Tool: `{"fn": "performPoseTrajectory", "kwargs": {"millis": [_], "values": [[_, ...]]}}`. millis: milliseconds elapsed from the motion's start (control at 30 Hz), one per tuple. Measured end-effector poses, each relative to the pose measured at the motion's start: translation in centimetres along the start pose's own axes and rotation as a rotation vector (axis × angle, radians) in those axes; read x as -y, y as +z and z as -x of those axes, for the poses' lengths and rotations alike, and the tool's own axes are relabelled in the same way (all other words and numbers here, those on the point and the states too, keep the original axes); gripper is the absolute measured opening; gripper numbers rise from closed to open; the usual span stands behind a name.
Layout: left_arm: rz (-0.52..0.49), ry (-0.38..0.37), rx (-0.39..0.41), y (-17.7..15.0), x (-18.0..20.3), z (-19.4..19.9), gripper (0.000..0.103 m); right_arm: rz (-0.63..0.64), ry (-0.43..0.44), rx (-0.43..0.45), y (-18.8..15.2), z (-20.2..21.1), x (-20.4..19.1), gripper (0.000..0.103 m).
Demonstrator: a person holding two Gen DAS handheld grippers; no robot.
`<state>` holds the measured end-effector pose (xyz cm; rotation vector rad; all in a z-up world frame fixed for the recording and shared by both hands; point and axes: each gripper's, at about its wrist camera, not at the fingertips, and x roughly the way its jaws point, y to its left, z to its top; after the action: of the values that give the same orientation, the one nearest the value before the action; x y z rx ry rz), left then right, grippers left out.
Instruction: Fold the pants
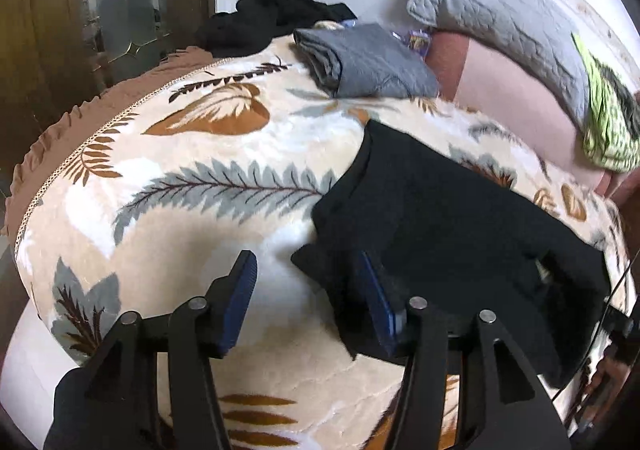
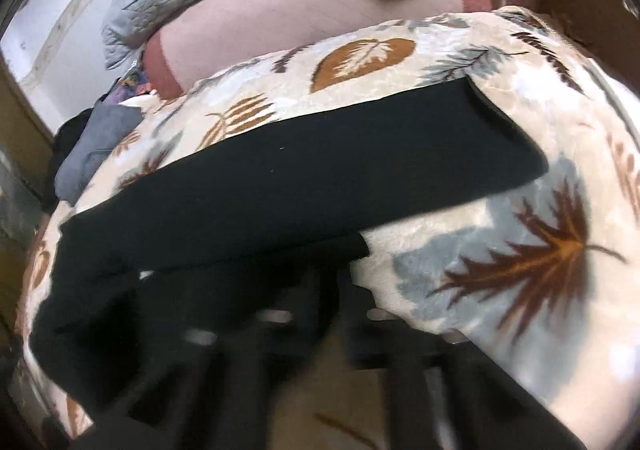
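Black pants (image 1: 448, 206) lie across the bed's (image 1: 168, 234) near edge. Left gripper (image 1: 308, 302) jaws apart, empty; right gripper (image 2: 320, 314) closed, blurred under fabric. Risk: one-sided pull skews fold.

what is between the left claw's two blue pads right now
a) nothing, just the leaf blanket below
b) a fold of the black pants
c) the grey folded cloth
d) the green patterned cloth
a: in the left wrist view the left claw stands open over bare leaf blanket, while the black pants lie beyond its right pad.
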<state>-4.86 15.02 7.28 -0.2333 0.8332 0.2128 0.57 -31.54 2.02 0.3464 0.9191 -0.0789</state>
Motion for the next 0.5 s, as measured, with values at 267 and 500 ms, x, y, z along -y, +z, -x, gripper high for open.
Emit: {"fn": "performPoseTrajectory", "kwargs": {"millis": [267, 500], "values": [[-0.036, -0.039, -0.012, -0.2, 1.6, 0.1, 0.052, -0.018, -0.089, 0.152, -1.9, 10.8, 3.7, 0.003], [-0.081, -0.043, -0.085, -2.0, 2.6, -1.5, 0.052, -0.154, -0.222, -0.062, -4.6, 9.3, 10.0, 0.004]]}}
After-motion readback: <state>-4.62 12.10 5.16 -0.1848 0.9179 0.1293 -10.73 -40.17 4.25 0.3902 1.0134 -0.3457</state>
